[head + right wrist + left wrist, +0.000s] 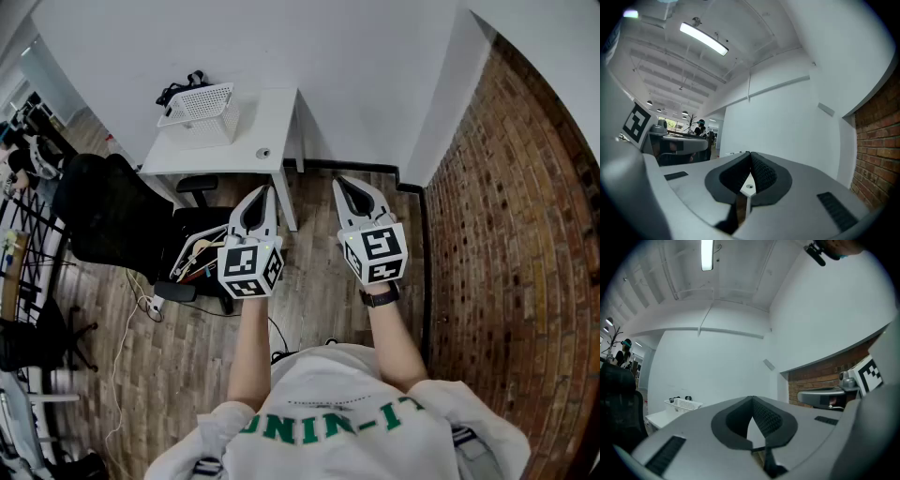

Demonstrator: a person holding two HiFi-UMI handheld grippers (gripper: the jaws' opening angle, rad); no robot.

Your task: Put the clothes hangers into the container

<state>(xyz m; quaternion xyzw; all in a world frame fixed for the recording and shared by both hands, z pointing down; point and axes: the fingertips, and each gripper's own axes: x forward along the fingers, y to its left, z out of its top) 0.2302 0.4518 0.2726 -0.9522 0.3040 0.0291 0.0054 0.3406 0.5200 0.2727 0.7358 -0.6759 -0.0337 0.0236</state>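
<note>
the clothes hangers (199,257) lie in a small pile on the seat of the black chair (111,214). that is off to the left of the left gripper (262,198) and lower down, near its marker cube and well back from its tips. the pile is mixed up, but the hangers mostly run on a slant, from low on the left up to the right. i cannot tell how many there are. the left gripper is much nearer to them than the right gripper (349,189), so it looks like the left one should go first. it would have to turn left and dip down to get there. the container (201,113) is a white basket on the white table (270,139), up ahead and a bit to the left, well apart from the hangers. no hanger shows inside it yet. both arms reach straight out in front of the person, side by side, and both grippers point level at the wall. the left gripper's jaws are pressed together with nothing between them. the right gripper's jaws are pressed together too, and they hold nothing. so the left jaws have to come apart before they can grab a hanger.
</note>
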